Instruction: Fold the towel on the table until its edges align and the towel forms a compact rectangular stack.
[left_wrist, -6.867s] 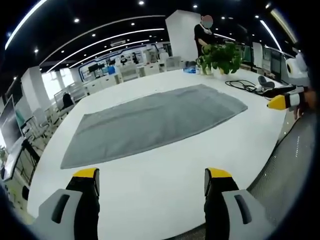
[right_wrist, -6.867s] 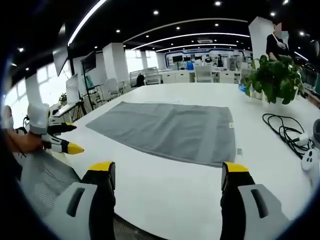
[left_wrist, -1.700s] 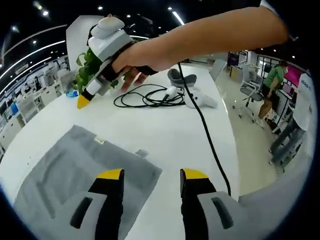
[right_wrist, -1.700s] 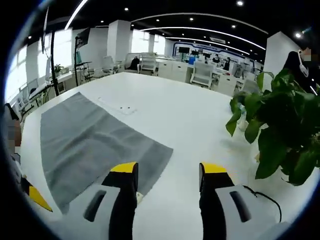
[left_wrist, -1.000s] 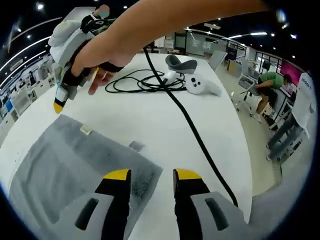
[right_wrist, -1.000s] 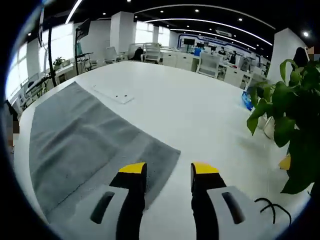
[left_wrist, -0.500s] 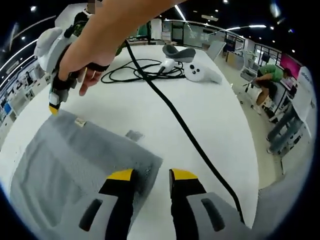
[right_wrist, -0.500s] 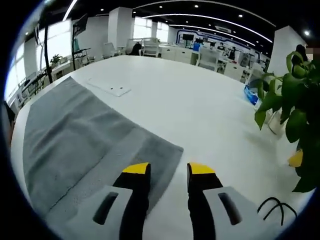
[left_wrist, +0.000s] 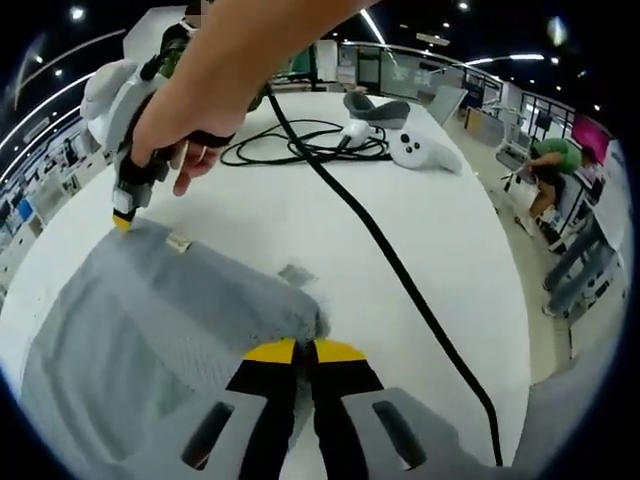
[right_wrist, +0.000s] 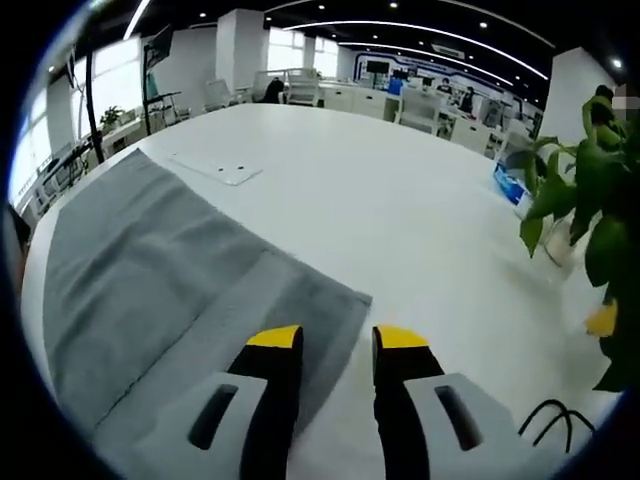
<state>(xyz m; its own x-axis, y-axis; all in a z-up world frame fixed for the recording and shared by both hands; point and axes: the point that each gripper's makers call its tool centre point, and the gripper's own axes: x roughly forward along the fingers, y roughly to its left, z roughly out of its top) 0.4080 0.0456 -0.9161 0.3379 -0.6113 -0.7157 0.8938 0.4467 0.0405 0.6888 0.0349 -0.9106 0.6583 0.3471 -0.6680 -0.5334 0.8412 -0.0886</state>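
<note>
We see a plain grey towel (left_wrist: 150, 330) with a lighter band near its edge, lying on a white table (right_wrist: 400, 210). Our left gripper (left_wrist: 303, 352) and right gripper (right_wrist: 337, 338) are grey with black jaws tipped yellow. A black cable (left_wrist: 400, 270), a white controller (left_wrist: 425, 152) and a green plant (right_wrist: 600, 200) complete the palette.
</note>
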